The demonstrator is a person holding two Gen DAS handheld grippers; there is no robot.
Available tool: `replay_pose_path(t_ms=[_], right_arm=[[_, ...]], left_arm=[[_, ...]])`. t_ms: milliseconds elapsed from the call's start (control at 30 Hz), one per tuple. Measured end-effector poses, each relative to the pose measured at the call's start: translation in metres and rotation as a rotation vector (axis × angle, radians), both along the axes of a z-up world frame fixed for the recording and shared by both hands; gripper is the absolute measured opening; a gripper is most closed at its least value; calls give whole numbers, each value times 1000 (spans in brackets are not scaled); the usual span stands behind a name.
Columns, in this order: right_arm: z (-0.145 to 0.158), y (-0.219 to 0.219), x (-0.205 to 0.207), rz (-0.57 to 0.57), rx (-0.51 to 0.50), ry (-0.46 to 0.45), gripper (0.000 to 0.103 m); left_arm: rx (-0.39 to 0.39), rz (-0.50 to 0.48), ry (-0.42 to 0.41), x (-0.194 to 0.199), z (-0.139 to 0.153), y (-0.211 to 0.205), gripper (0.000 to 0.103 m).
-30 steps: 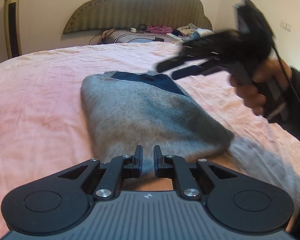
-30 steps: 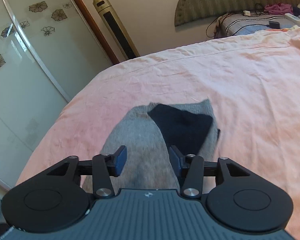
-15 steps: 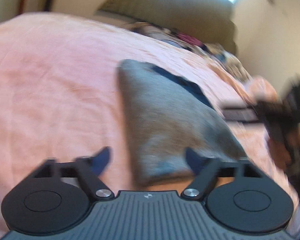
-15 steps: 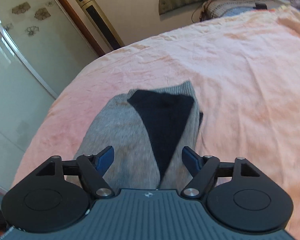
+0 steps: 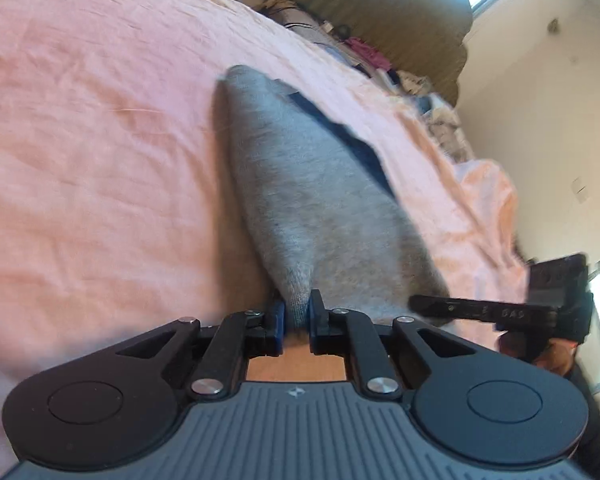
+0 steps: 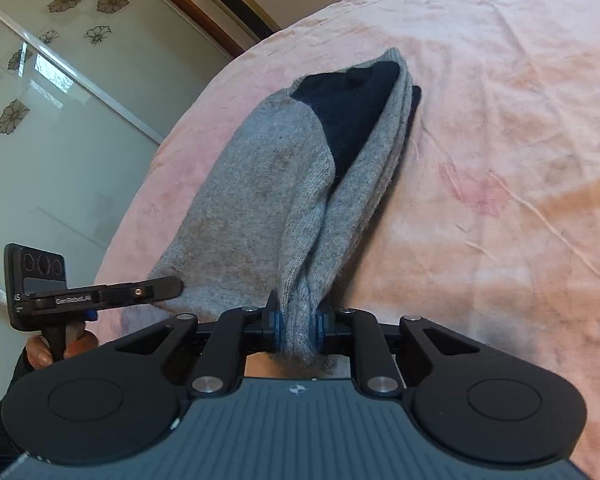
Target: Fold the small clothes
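The pink bed lies bare left and right of the grey garment. Clutter crowds the far headboard; both grippers occupy its near edge.

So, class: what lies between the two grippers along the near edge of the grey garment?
In the right wrist view, only grey garment spans from left gripper to right gripper, whose closing jaws pinch it.

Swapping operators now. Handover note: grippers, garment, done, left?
Left gripper: jaws closing, pads pinching the near corner of the grey sweater.
Right gripper: jaws closing, pads pressing a bunched wad of the other near corner.
Sweater lies on the pink bedsheet, already folded into a narrow strip, navy lining showing at the far end.
Left, probably: lift the near end and fold it toward the far end, then release.
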State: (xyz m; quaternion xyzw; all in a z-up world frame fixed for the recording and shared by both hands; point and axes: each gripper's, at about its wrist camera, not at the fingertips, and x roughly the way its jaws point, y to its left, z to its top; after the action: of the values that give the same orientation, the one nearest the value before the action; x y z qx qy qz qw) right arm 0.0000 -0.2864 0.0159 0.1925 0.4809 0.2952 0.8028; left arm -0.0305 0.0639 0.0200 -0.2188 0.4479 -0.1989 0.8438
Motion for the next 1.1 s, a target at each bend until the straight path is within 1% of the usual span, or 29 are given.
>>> replay_pose_path(t_ms=[33, 67, 133, 167, 200, 233, 267, 300, 333, 367, 400, 433, 467, 500, 567, 600, 633, 667, 733, 867, 967, 1100], right_arm=[[-6, 1, 0, 1, -18, 3, 21], [-8, 1, -3, -9, 2, -15, 20], [-6, 1, -7, -50, 21, -13, 31], [0, 2, -13, -81, 14, -35, 46], [8, -2, -24, -114, -6, -82, 65], [15, -1, -36, -142, -43, -137, 74], [21, 4, -47, -164, -91, -181, 88], [23, 9, -56, -181, -145, -207, 95], [22, 13, -63, -192, -210, -218, 96], [19, 20, -69, -198, -266, -223, 96], [14, 25, -75, -204, -331, -223, 97], [9, 32, -80, -208, -379, -219, 98], [4, 38, -84, -207, -413, -218, 103], [-1, 45, -88, -214, -447, -222, 103], [-5, 59, -95, -238, -538, -246, 103], [-7, 65, -97, -246, -573, -257, 103], [-8, 70, -99, -269, -588, -270, 103], [-9, 71, -99, -291, -581, -273, 103], [-11, 73, -97, -347, -561, -278, 103], [-21, 80, -102, -413, -564, -367, 103], [-21, 79, -102, -417, -559, -372, 103], [-21, 80, -103, -417, -559, -374, 103]], left_arm=[[45, 1, -4, -2, -5, -2, 11], [62, 3, -31, -6, -8, -3, 13], [122, 13, -93, -19, 2, -8, 15], [171, 18, -134, -28, 10, -14, 23], [223, 22, -184, -39, 18, -20, 39], [268, 32, -234, -51, 24, -25, 52], [299, 57, -279, -62, 28, -32, 83], [313, 95, -314, -72, 30, -38, 99], [319, 118, -343, -81, 29, -43, 100], [332, 112, -346, -84, 26, -48, 100], [345, 104, -324, -82, 21, -55, 100], [358, 109, -283, -78, 16, -60, 100], [366, 116, -253, -73, 11, -65, 100], [376, 129, -234, -70, 4, -68, 100], [416, 161, -224, -67, -5, -69, 100], [435, 171, -241, -67, -6, -70, 100], [451, 184, -246, -66, -9, -70, 101], [461, 191, -258, -68, -11, -70, 103], [483, 189, -264, -71, -13, -72, 103], [500, 187, -264, -71, -13, -74, 103], [501, 188, -264, -72, -12, -75, 103], [522, 182, -261, -71, -13, -79, 103]])
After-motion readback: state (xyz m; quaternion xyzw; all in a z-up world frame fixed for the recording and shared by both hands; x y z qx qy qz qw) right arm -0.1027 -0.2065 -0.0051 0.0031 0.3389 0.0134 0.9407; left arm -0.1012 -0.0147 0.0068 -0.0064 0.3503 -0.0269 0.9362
